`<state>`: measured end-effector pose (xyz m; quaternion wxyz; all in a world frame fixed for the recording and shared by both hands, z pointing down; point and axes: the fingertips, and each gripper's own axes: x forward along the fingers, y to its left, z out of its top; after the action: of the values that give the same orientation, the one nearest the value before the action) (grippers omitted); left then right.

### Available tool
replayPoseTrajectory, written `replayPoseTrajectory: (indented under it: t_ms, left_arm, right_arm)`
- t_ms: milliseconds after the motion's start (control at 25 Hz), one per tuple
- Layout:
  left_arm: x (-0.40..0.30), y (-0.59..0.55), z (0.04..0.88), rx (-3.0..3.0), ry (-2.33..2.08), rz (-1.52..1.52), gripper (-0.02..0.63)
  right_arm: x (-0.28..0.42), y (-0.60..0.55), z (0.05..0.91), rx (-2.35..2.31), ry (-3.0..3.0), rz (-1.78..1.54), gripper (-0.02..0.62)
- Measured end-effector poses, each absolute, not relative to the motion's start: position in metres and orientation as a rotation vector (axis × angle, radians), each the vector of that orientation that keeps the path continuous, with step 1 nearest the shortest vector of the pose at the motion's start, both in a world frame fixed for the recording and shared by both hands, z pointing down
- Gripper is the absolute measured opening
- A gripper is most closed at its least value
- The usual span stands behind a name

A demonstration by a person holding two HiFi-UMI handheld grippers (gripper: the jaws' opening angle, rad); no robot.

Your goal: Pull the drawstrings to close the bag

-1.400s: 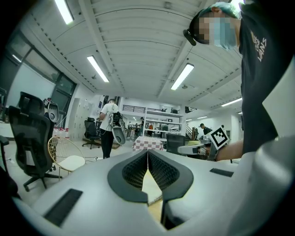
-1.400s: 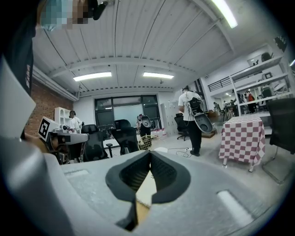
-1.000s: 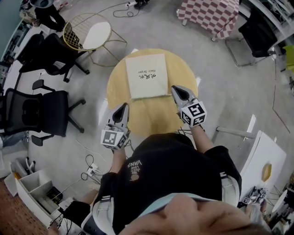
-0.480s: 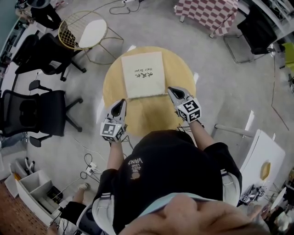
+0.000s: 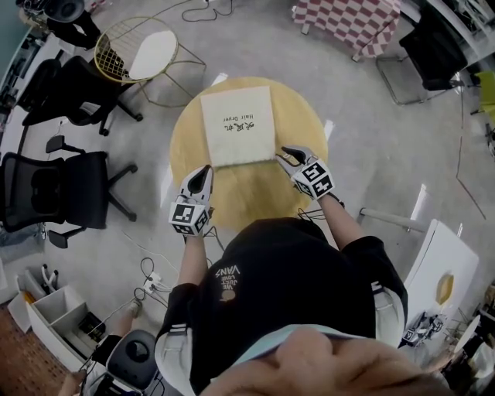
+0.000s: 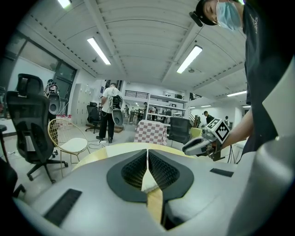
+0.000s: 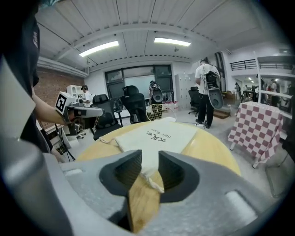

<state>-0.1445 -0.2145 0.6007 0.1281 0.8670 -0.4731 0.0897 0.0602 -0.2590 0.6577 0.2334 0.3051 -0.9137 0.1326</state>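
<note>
Cream cloth bag (image 5: 237, 126) lies flat on the round wooden counter (image 5: 259, 197), black print facing up, with its drawstring edge on the side nearest the person.

Right gripper (image 5: 285, 152): tips sit at the bag's near right corner. In the right gripper view its jaws stand apart and have just been opening. The corner of the bag and a short length of drawstring (image 7: 153, 184) lie between them on the wood. The pads are not pressing on the cloth or on the cord.

Left gripper (image 5: 204, 170): tips are just beside the bag's near left corner, over bare counter. In the left gripper view its jaws are together, tips meeting. A pale strip of bag and some wood show through the slot behind the tips, and nothing is seen pinched.

The grippers face each other across the near edge of the bag, and each shows in the other's view.

Surroundings: a gold wire chair (image 5: 139, 54) with a white seat stands beyond the counter. A black office chair (image 5: 54, 189) is to the left. A red-and-white checkered cloth (image 5: 352, 23) is at the far right. A person (image 6: 109, 110) stands in the background.
</note>
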Motion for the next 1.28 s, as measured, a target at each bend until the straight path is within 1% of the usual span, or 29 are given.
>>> replayPoseTrajectory:
  t_ms: [320,640,800,1080,1160,1280]
  left_arm:
    - [-0.140,-0.212,0.613,2.491,-1.365,0.286,0.003]
    - [-0.146,-0.215,0.617,2.469,-1.370,0.293,0.003]
    - [-0.143,-0.213,0.619,2.457,-1.380,0.284,0.003]
    - [-0.140,-0.211,0.620,2.443,-1.381,0.276,0.003]
    - [-0.140,-0.212,0.620,2.442,-1.381,0.277,0.003]
    - [-0.143,-0.213,0.622,2.434,-1.382,0.276,0.003]
  right_arm:
    - [0.059,-0.249,0.699,0.610,-2.399,0.280,0.110]
    - [0.054,-0.250,0.721,0.538,-2.344,0.258,0.110]
    - [0.058,-0.249,0.727,0.492,-2.311,0.167,0.110]
    - [0.060,-0.247,0.737,0.416,-2.270,0.129,0.096]
    - [0.061,-0.248,0.737,0.414,-2.273,0.124,0.052]
    - [0.056,-0.248,0.736,0.404,-2.277,0.116,0.039]
